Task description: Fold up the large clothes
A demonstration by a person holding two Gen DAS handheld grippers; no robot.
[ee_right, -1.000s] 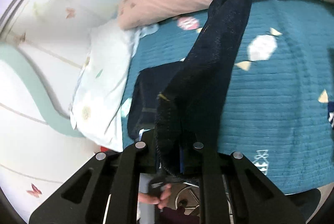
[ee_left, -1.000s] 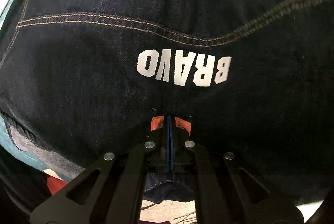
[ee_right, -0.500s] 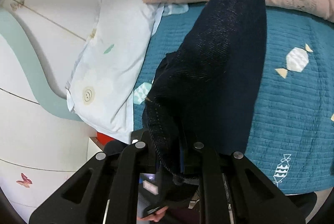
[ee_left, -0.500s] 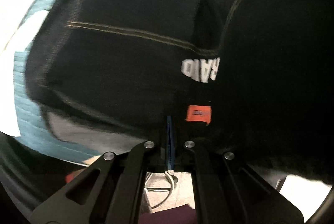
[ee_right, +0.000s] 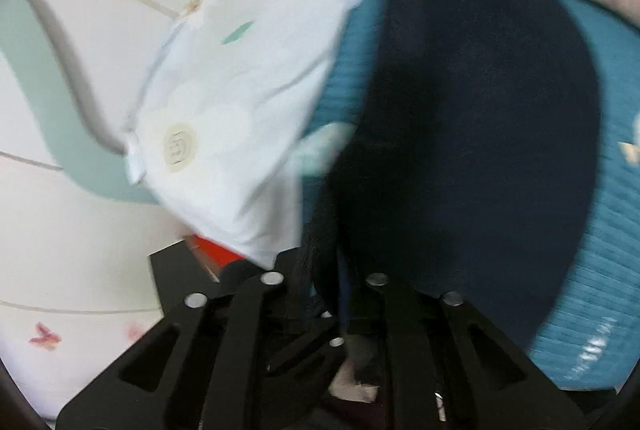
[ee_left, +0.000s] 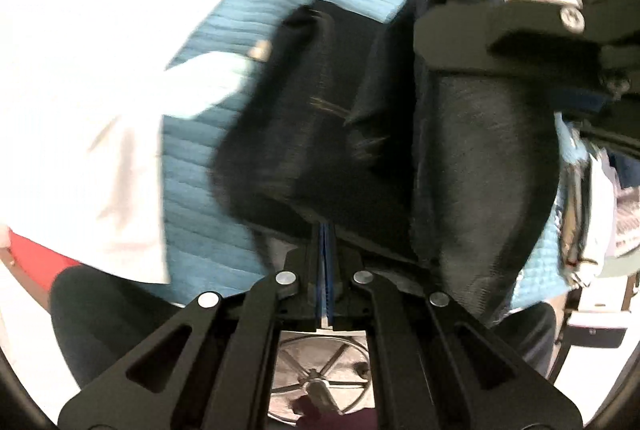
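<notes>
Left gripper (ee_left: 326, 230) first: jaws clenched tight on an edge of the dark denim garment (ee_left: 320, 101), which spills away toward twelve o'clock and lands on the teal quilted bed cover (ee_left: 208, 157). At nine o'clock sits the white pillow (ee_left: 80, 109), washed out and blurred. Up at two o'clock, the right gripper (ee_left: 500, 29) shows in this same view, its black frame laid against a tall hanging fold of the denim.

Over to the right wrist view: the right gripper (ee_right: 340, 290) has its jaws grasping a thick bunched hem, and they have just been squeezing in a touch further on it. The denim garment (ee_right: 480, 109) hangs in a broad dark sheet from six o'clock to twelve, the white pillow (ee_right: 248, 77) at ten o'clock, the teal quilted bed cover (ee_right: 592, 270) at four.

This cloth looks heavy, limp and fairly stiff in the seams; it will sag and swing. Best held at hems or stitched seams, both corners level.
</notes>
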